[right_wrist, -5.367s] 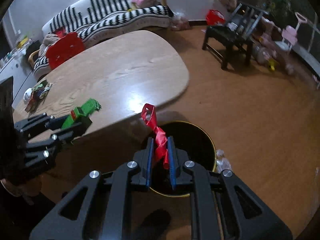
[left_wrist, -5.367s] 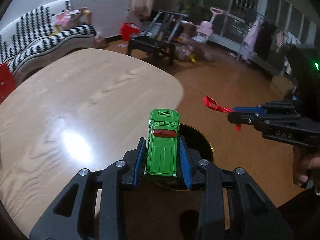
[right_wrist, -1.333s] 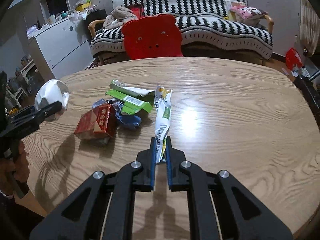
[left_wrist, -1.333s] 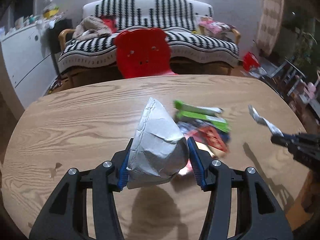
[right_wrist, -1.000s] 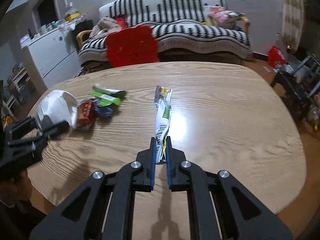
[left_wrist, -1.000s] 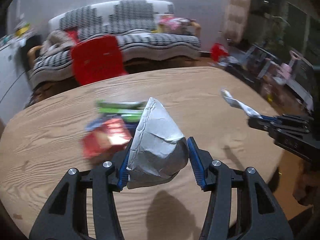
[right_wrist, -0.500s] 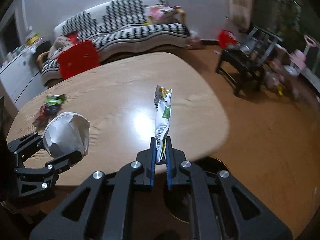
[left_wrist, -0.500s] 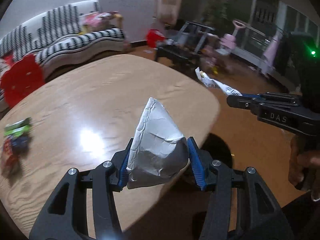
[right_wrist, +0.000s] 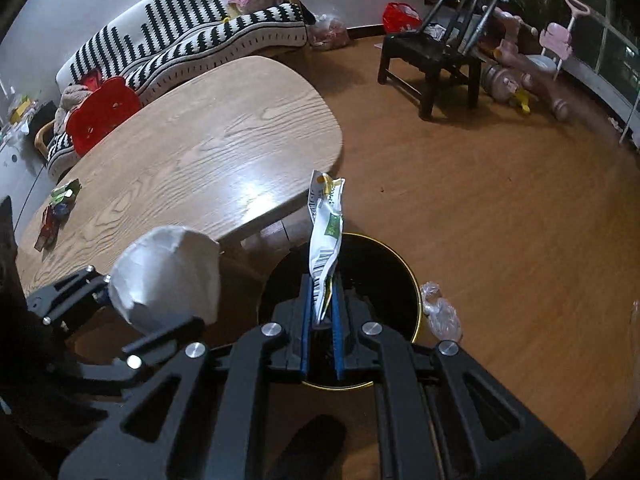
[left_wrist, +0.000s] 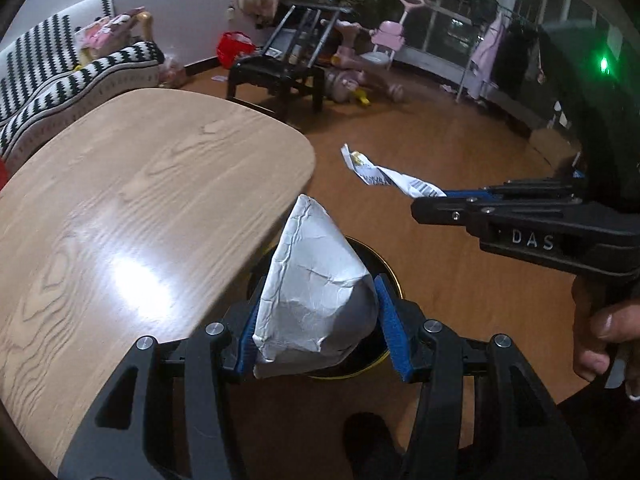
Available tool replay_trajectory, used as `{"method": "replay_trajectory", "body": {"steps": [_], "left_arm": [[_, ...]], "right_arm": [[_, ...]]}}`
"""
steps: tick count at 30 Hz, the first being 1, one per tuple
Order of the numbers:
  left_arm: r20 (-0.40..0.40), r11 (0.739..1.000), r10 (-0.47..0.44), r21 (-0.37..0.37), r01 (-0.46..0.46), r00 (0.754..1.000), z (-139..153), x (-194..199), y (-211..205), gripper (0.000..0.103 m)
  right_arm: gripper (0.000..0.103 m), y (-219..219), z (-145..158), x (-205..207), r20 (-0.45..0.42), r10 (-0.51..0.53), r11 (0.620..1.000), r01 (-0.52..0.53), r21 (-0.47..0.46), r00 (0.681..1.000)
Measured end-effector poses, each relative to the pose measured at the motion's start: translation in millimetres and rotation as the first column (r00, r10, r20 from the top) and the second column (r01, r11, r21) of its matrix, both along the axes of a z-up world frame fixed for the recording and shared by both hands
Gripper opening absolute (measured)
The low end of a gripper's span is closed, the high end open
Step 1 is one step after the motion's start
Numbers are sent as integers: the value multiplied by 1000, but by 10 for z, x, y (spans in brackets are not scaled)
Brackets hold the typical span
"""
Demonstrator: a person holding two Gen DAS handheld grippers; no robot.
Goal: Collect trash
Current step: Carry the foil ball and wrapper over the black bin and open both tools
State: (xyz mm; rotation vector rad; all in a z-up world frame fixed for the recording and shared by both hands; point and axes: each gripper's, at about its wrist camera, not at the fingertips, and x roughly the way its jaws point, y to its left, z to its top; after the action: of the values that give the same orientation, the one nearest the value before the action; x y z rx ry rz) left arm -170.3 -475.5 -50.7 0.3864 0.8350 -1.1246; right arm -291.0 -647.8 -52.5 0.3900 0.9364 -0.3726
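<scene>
Pinching crumpled paper (left_wrist: 316,292) and a wrapper (right_wrist: 326,236) in hand-held grippers over the bin (right_wrist: 400,276), ready for dropping.

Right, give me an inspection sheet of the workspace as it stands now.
Surface: wooden table, glare patch on it.
Job's things: crumpled white paper and snack wrapper, both held above the black bin.
Clutter: wrappers left on the table's far end; clear plastic scrap on the floor beside the bin.
Grippers: left claw shut on the paper; right claw shut on the wrapper.
Cables: nothing seen.
Surroundings: striped sofa, red chair, black chair, pink toys.
</scene>
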Motion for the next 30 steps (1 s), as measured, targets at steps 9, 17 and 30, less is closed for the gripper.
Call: {"method": "replay_trajectory", "body": {"steps": [9,17,30], "left_arm": [[-17,1000,-3,15,4,1000,-73,34,-162,51],[-25,1000,-8,18,8,1000,-90,24,-241,51],[-29,999,-40,18,40,999,-108,24,-242,77]], "right_arm": [[10,-41,4,74,-10,-2,1000,3,7,1000],[10,-60,-3,77,-9,-10,1000,10,15,1000],[77,-135,9,49,2,-42,999,42,15,999]]}}
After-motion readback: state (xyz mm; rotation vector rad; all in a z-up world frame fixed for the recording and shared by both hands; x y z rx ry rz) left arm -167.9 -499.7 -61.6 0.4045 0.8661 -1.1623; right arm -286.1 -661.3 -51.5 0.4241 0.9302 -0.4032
